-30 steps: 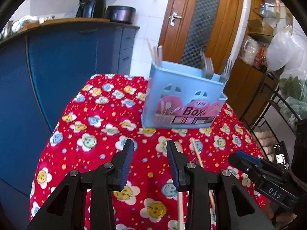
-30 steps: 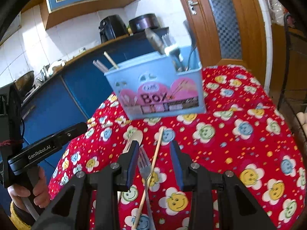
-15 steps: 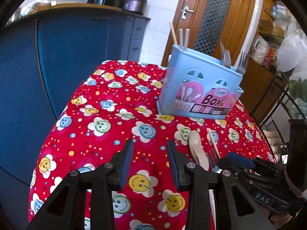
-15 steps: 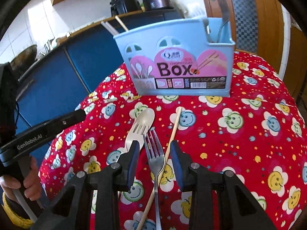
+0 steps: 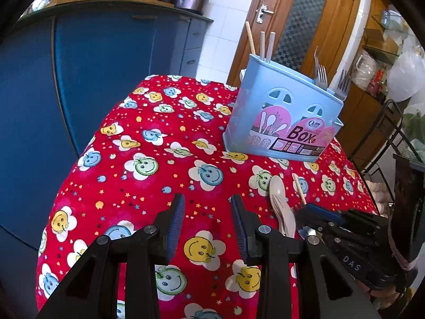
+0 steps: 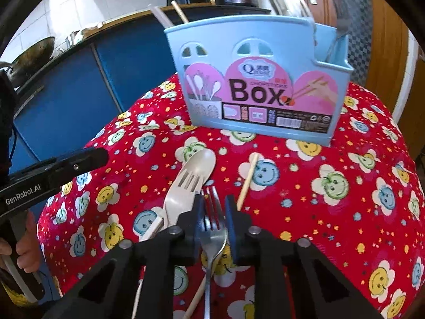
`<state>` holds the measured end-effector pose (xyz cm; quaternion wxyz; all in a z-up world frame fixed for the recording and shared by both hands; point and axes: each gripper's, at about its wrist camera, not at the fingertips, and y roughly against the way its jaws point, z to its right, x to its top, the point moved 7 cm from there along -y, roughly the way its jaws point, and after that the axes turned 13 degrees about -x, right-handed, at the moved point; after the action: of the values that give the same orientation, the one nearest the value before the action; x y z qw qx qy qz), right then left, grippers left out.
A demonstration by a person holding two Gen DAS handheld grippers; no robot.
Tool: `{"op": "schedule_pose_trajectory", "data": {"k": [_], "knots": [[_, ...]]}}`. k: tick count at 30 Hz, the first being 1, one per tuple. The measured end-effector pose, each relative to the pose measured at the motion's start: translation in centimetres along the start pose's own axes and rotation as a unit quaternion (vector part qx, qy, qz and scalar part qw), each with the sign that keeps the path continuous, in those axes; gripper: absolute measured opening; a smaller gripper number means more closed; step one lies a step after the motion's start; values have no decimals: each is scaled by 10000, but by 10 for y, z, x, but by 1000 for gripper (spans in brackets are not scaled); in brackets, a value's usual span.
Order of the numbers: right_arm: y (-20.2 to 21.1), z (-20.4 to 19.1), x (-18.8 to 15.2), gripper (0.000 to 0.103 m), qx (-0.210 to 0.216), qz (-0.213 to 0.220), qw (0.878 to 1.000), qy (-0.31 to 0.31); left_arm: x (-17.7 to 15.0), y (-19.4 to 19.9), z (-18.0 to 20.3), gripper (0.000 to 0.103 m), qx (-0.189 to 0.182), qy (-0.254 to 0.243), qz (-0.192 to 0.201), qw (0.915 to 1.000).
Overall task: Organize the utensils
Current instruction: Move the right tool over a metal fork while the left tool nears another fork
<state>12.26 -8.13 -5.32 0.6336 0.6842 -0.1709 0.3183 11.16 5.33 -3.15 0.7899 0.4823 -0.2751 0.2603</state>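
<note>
A light blue utensil box point(image 6: 259, 79) point(image 5: 281, 122) stands on the red flowered tablecloth point(image 6: 345, 186), with chopsticks in its left part and forks in its right. On the cloth lie a metal fork point(image 6: 213, 228), a beige slotted spoon point(image 6: 190, 180) point(image 5: 281, 204) and a wooden chopstick point(image 6: 247, 180) point(image 5: 298, 188). My right gripper point(image 6: 213, 202) has its pads closed onto the fork's head. My left gripper point(image 5: 207, 204) is open and empty above the cloth, left of the spoon.
A blue kitchen counter point(image 5: 79, 66) with a black appliance and a pot stands left of the table. A wooden door point(image 5: 297, 21) is behind the box. A wire rack point(image 5: 393, 138) and shelves with bags are at the right.
My right gripper moved forward and down and closed its pads onto the fork. My left gripper drifted left and back, still open.
</note>
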Motion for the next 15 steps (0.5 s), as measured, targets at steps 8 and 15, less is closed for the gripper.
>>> {"op": "schedule_pose_trajectory", "data": {"k": [8, 15], "knots": [[9, 2, 1, 5, 100, 131, 9998, -110, -2, -3, 8, 36, -81, -61, -64, 9999], [24, 17, -2, 4, 9, 302, 9992, -275, -6, -9, 21, 36, -239, -150, -176, 9994]]}}
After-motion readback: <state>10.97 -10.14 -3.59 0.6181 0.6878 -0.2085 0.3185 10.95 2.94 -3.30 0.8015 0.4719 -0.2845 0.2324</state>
